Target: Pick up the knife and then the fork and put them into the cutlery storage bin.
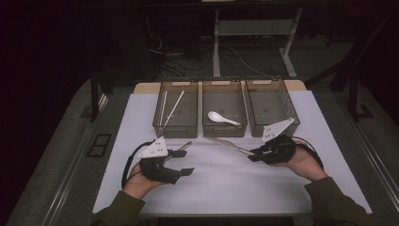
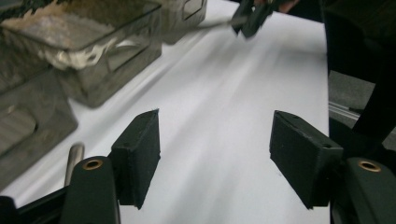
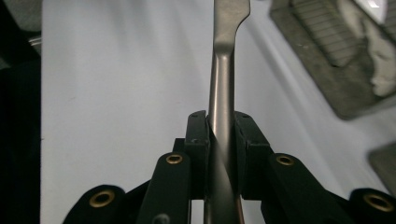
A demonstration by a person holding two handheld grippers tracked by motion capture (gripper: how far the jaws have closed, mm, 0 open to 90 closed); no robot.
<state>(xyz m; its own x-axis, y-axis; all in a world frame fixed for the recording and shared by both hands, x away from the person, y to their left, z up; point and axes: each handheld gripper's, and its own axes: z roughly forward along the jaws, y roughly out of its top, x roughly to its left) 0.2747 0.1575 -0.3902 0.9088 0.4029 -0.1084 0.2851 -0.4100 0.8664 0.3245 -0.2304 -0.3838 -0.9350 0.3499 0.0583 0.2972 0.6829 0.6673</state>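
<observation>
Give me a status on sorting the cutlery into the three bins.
Done: two pale chopsticks lie in the left smoky plastic bin, and a white ceramic spoon lies in the middle bin. In hand: the right gripper clamps a silver metal knife by its handle, above the white table. The left gripper is open and empty. Left: the knife still needs binning; the right bin looks empty.
</observation>
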